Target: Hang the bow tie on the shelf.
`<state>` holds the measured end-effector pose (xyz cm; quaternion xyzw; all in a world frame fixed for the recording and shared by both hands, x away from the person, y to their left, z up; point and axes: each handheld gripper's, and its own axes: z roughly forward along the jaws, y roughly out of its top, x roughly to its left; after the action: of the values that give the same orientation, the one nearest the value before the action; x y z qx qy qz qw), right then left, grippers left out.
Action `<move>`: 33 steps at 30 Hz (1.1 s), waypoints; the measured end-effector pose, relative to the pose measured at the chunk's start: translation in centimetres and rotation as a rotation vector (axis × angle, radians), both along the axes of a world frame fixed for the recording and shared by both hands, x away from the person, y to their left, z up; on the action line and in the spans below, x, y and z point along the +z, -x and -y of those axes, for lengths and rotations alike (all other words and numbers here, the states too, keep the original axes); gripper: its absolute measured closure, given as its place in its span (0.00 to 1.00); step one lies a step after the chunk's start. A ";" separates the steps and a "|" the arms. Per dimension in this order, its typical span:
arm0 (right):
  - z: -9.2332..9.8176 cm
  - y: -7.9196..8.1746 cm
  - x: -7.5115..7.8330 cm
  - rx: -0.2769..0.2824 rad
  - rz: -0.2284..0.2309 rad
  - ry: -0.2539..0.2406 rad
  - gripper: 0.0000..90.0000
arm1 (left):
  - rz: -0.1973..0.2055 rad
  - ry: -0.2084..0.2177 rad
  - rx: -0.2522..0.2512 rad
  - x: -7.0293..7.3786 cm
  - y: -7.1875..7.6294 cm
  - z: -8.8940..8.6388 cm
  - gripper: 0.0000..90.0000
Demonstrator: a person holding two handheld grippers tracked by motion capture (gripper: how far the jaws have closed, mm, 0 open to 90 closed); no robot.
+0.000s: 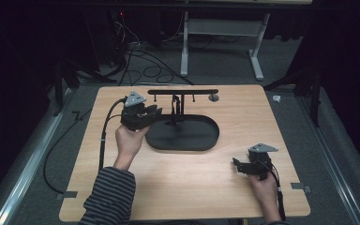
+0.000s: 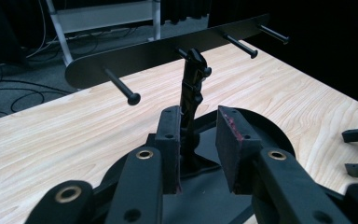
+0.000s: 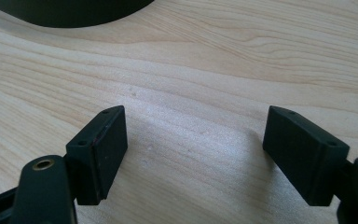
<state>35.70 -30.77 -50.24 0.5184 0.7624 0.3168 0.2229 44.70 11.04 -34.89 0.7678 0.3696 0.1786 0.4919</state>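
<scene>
The stand (image 1: 183, 133) sits on the desk (image 1: 192, 187) slightly toward the far edge and left of centre. It consists of an oval black base, an upright post (image 2: 192, 93) rising from the base, and a horizontal crossbar (image 1: 183, 92) at the top carrying pegs (image 2: 121, 86) that point toward the person.

The left gripper (image 1: 155, 112) is held level at the left end of the base, jaws pointing rightward toward the post. In the left gripper view, the post stands directly ahead of the gap, close to the left-hand pad (image 2: 171, 144); whether that pad touches the post cannot be told. The other pad stands apart from the post. The jaws are partly spread and nothing is pinched.

The post's long axis is vertical, and the jaws face each other across a horizontal gap, so the post can pass between them. The governing relation: the post lies straight in front of the left gripper, off-centre toward one pad.

The right gripper (image 1: 238, 165) rests near the right near corner of the desk, well apart from the stand. Its jaws are spread wide over bare wood, holding nothing. The left gripper is by far the nearer to the stand.
</scene>
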 end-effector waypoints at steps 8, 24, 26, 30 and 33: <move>0.0 0.0 0.0 -0.001 0.001 0.001 0.25 | 0.005 -0.008 0.022 -0.1 0.7 -1.2 0.78; 0.0 0.0 0.0 -0.001 0.001 0.001 0.25 | -0.003 0.014 0.042 -0.8 2.1 -3.3 0.78; 0.0 0.0 0.0 -0.001 0.001 0.001 0.25 | -0.006 0.017 0.046 -0.8 2.2 -3.5 0.78; 0.0 0.0 0.0 -0.001 0.001 0.001 0.25 | -0.009 0.022 0.054 -1.0 2.6 -4.0 0.77; 0.0 0.0 0.0 -0.002 0.001 0.001 0.26 | -0.013 0.029 0.057 -1.2 2.8 -4.4 0.77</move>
<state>35.72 -30.78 -50.24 0.5190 0.7620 0.3163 0.2237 41.87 15.42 -36.07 0.7510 0.3970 0.1819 0.4952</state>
